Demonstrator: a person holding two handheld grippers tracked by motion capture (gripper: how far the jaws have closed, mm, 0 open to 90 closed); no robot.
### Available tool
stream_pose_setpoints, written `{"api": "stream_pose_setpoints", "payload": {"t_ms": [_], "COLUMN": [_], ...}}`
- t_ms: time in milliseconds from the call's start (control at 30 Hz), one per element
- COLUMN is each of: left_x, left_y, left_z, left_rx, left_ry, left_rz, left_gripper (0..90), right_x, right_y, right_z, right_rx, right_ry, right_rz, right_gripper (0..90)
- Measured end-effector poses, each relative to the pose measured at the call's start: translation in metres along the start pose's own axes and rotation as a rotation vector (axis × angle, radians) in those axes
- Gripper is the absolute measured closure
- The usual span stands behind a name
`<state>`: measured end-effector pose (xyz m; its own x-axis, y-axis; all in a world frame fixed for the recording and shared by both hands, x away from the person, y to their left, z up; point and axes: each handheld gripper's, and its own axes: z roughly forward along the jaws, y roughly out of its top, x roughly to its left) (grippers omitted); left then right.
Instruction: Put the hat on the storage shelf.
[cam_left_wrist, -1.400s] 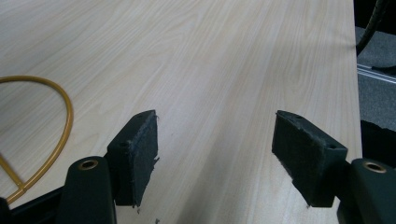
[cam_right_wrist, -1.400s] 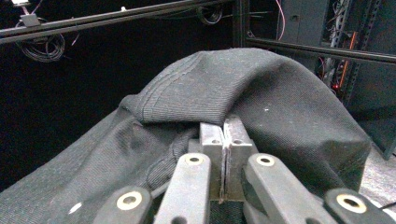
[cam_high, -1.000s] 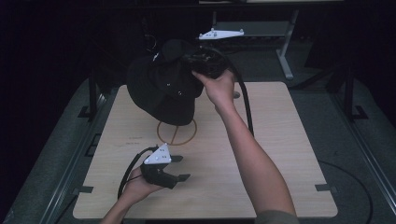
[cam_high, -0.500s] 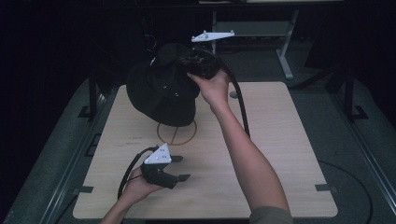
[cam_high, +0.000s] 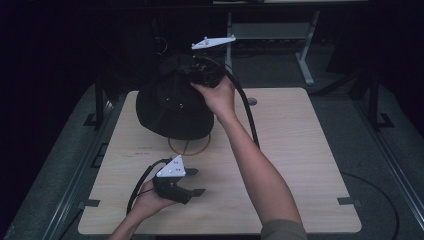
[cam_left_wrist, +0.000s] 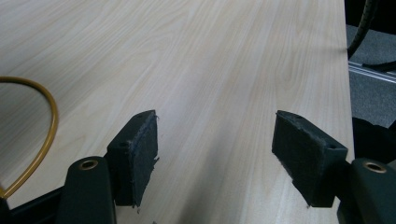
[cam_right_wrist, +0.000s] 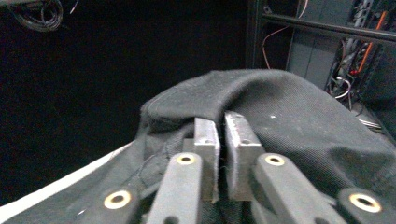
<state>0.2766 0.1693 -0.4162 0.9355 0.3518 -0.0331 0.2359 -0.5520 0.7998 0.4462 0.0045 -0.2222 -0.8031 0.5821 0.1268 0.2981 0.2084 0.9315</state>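
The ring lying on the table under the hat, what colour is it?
The ring is mustard yellow, clearest in the left gripper view.

- Black two-jaw left gripper (cam_high: 196, 182) topped by a grey three-cornered plate (cam_high: 171, 167), black cable (cam_high: 141, 181) trailing behind.
- Its fuzzy dark pads (cam_left_wrist: 140, 148) on brass-riveted arms.
- Black right gripper (cam_right_wrist: 223, 145): grey blocks, thick cable (cam_high: 244, 107), olive sleeve edge (cam_high: 283, 230).

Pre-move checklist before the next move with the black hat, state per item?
1. Right gripper clamped on the black hat: ok, fabric pinched between its jaws.
2. Hat lifted off the table: cannot tell, its lower edge hides the gap.
3. Left gripper open and holding nothing: ok.
4. Left gripper apart from the yellow ring: ok.
5. Ring unobstructed: not ok, hat overlaps it from above.
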Motion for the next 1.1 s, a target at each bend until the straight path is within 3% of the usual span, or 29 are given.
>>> {"api": "stream_pose_setpoints", "payload": {"t_ms": [133,200,433,1100], "left_x": [-0.001,-0.001,-0.002,0.002], "left_y": [0.0,0.0,0.0,-0.004], "left_z": [0.0,0.0,0.0,0.002], "left_rx": [0.003,0.004,0.002,-0.012], "left_ry": [-0.006,-0.007,-0.006,0.005], "left_rz": [0.002,0.001,-0.002,-0.035], "left_gripper": [30.7,30.7,30.6,29.0], "right_x": [0.003,0.002,0.0,-0.031], "right_y": [-0.003,-0.005,-0.006,-0.037], "right_z": [0.009,0.009,-0.001,-0.049], "right_rx": [0.053,0.029,0.034,0.024], "right_ry": [0.023,0.042,0.042,0.0], "right_rz": [-0.023,-0.003,-0.005,0.063], "right_gripper": [63.6,59.0,54.3,36.3]}}
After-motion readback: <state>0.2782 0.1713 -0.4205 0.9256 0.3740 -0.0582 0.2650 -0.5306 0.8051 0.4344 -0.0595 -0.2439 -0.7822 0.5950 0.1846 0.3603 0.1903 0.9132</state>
